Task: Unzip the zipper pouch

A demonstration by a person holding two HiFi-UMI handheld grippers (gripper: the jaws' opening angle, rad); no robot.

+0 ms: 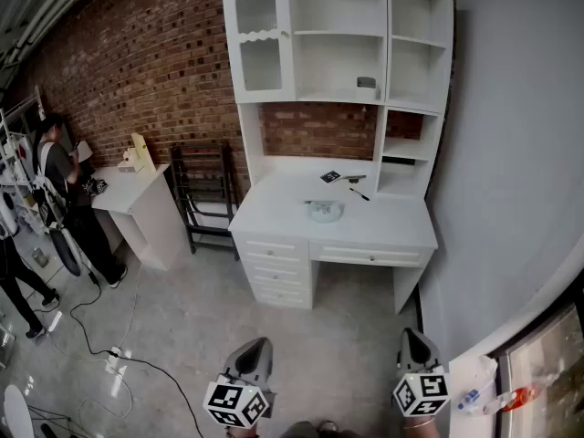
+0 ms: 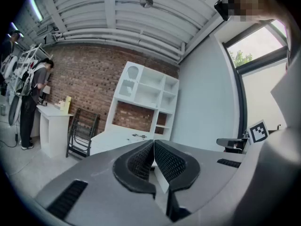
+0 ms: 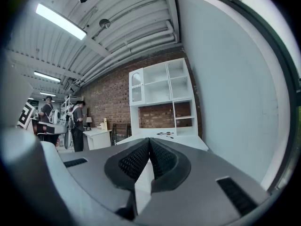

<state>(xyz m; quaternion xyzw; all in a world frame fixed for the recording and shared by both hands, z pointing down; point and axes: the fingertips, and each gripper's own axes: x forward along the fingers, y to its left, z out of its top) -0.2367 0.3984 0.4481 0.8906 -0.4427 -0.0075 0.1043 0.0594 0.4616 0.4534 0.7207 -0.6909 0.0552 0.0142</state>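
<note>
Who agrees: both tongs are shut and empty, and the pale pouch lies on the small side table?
Wrong place: the head view shows the pale pouch on the white desk. The left tongs and right tongs are indeed shut and empty.

Converted industrial hall used as a studio or test space, not a home; bare brick wall [image 1: 137, 71]; polished concrete floor [image 1: 182, 336]; exposed ribbed ceiling [image 3: 117, 27] with pipes and strip light [image 3: 61, 21]; tall window [image 2: 256, 46] on one side. Home furniture staged against the brick: white desk [image 1: 383, 231] with hutch [image 1: 338, 35], small side table [image 1: 123, 194], folded black rack [image 1: 203, 194]. Loose cable [image 1: 87, 331] and power strip [image 1: 114, 361] on the floor; person [image 1: 64, 181] standing at the side table beside racked gear.
</note>
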